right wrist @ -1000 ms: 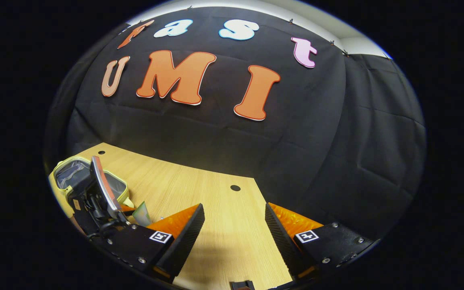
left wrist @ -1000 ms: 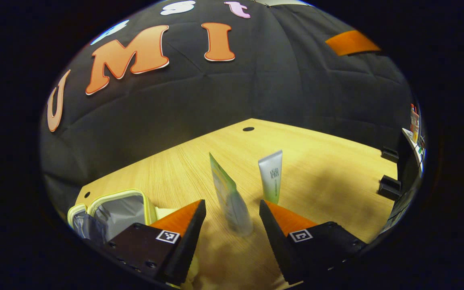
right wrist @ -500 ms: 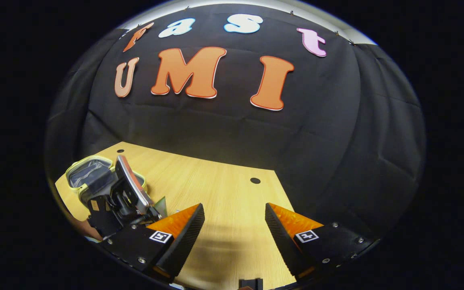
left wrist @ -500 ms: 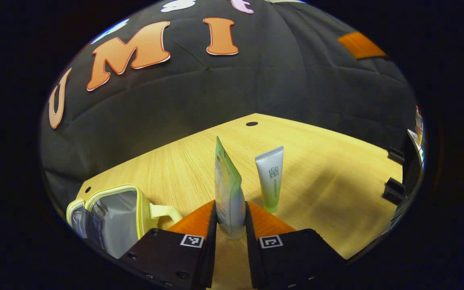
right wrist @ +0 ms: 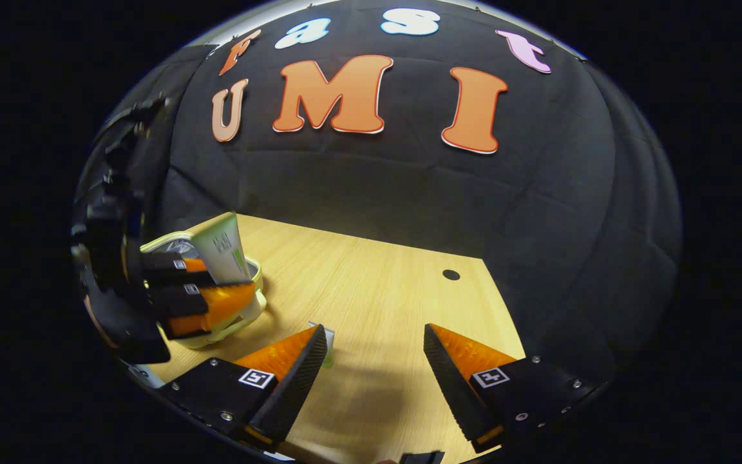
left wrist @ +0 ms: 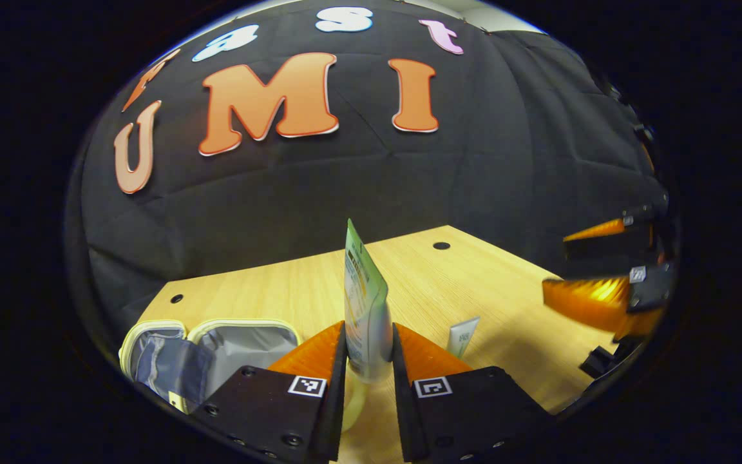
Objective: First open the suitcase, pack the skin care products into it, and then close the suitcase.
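Left tool (left wrist: 369,361) was clamped on the green tube (left wrist: 364,303), both fingers (left wrist: 319,348) pressing its lower body just above the cap. Tube stood upright in the grip, crimped end up. In the right gripper view the same tool (right wrist: 207,290) sat at the left edge with the tube (right wrist: 221,254) angled up out of it, over the suitcase.

Right tool (right wrist: 374,361) was wide open, nothing between its fingers, hanging above bare worktop (right wrist: 377,303). In the left gripper view it showed at the far right (left wrist: 603,270), also spread.

Suitcase (left wrist: 216,348) was open on the worktop (left wrist: 268,290), just past and left of the left tool: small, pale yellow rim, grey lining, both halves laid out side by side, one with a blue-grey pocket. Its yellow handle (left wrist: 353,399) curved between the left tool's fingers below the tube. In the right gripper view the suitcase (right wrist: 242,322) was partly hidden behind the left tool.

Second tube, white fading to green (left wrist: 463,335), stood on the worktop just right of the left tool, mostly hidden by its finger. Right gripper view caught a sliver of it (right wrist: 327,345) beside the right tool's left finger.

Further back: two round cable holes (left wrist: 440,245) in the worktop, then the black cloth wall (left wrist: 358,180).
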`<state>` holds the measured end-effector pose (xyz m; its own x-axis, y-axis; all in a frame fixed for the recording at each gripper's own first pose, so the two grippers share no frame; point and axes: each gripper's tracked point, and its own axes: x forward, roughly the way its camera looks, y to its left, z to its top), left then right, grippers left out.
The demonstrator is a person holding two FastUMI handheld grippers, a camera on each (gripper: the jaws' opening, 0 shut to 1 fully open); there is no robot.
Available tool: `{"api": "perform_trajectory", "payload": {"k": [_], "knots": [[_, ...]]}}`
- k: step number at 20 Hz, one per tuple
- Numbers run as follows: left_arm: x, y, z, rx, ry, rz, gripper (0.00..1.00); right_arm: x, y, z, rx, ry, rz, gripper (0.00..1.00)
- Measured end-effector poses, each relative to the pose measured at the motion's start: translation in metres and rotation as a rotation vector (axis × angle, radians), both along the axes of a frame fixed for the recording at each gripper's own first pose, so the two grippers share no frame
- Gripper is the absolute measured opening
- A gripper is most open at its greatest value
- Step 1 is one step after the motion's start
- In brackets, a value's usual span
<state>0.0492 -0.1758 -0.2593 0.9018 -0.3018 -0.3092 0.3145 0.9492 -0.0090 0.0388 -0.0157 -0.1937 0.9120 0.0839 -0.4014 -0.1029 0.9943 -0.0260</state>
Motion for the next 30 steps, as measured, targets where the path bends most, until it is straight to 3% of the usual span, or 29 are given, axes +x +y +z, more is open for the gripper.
{"api": "perform_trajectory", "payload": {"k": [8, 12, 13, 14, 15, 16, 21, 23, 24, 26, 30], "knots": [[0.001, 0.052, 0.010, 0.083, -0.021, 0.192, 0.35, 0.028, 0.053, -0.089, 0.061, 0.186, 0.171, 0.96], [-0.007, 0.077, 0.009, 0.122, 0.004, 0.286, 0.35, 0.048, 0.066, -0.117, 0.078, 0.238, 0.180, 0.86], [-0.007, 0.082, 0.009, 0.127, 0.005, 0.301, 0.35, 0.053, 0.066, -0.120, 0.084, 0.239, 0.182, 0.77], [-0.007, 0.085, 0.010, 0.132, 0.005, 0.315, 0.35, 0.055, 0.069, -0.123, 0.092, 0.249, 0.188, 0.74], [-0.009, 0.089, 0.009, 0.136, 0.006, 0.325, 0.35, 0.056, 0.071, -0.127, 0.093, 0.254, 0.193, 0.67], [-0.011, 0.091, 0.009, 0.140, 0.011, 0.334, 0.35, 0.062, 0.070, -0.125, 0.085, 0.231, 0.180, 0.70], [-0.014, 0.099, 0.006, 0.126, 0.025, 0.359, 0.35, 0.072, 0.076, -0.129, 0.105, 0.236, 0.163, 0.35], [-0.015, 0.101, 0.005, 0.119, 0.028, 0.358, 0.35, 0.067, 0.079, -0.126, 0.107, 0.248, 0.174, 0.29], [-0.015, 0.102, 0.004, 0.115, 0.029, 0.356, 0.35, 0.065, 0.081, -0.119, 0.112, 0.243, 0.178, 0.33], [-0.014, 0.103, 0.000, 0.101, 0.038, 0.348, 0.35, 0.062, 0.087, -0.101, 0.132, 0.231, 0.181, 0.29], [-0.013, 0.100, -0.007, 0.067, 0.068, 0.315, 0.35, 0.053, 0.107, -0.067, 0.124, 0.202, 0.211, 0.33]]}}
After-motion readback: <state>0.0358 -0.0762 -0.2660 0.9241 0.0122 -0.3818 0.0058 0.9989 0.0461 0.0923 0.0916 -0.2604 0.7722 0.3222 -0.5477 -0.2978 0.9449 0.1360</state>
